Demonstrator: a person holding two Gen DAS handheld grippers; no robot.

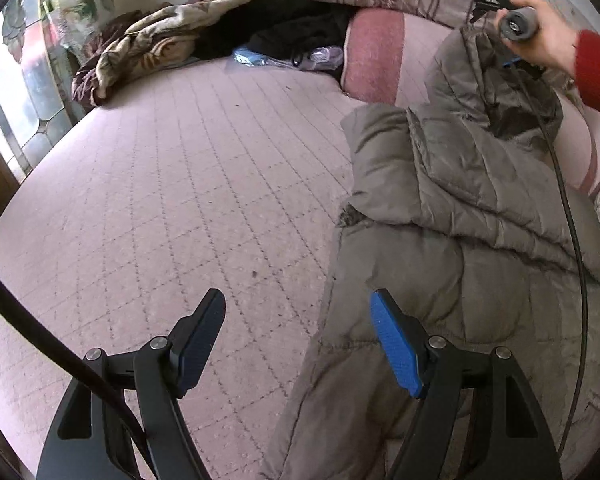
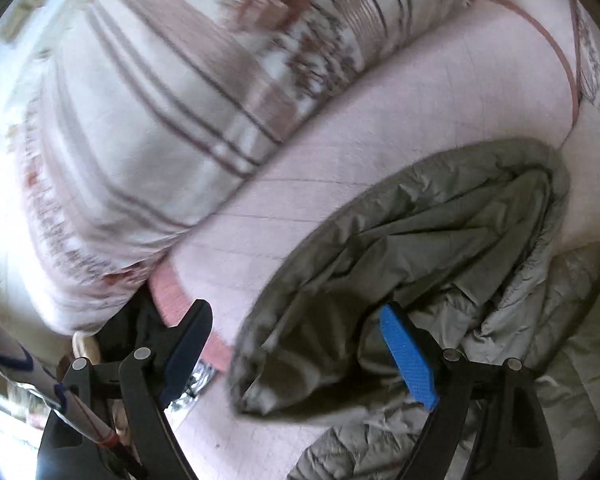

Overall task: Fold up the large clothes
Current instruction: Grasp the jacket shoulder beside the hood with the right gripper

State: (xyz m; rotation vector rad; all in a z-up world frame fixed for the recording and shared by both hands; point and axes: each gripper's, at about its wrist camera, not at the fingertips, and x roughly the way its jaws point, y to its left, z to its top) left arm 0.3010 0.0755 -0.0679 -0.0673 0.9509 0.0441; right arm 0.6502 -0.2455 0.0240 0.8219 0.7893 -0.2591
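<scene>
The grey puffer jacket (image 1: 460,240) is laid on the quilted pink bedspread (image 1: 180,200), mid-fold; both the left gripper (image 1: 298,308) and right gripper (image 2: 296,320) are spread wide, empty. Next, a hem edge must be grasped

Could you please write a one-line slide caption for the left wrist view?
Open left gripper hovers at the edge of a grey padded coat on a pink quilted bed, the right hand working at its far end.

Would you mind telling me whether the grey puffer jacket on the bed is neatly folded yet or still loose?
Still loose. The grey puffer jacket lies long and rumpled on the pink quilted bed cover, its hood gaping open.
</scene>
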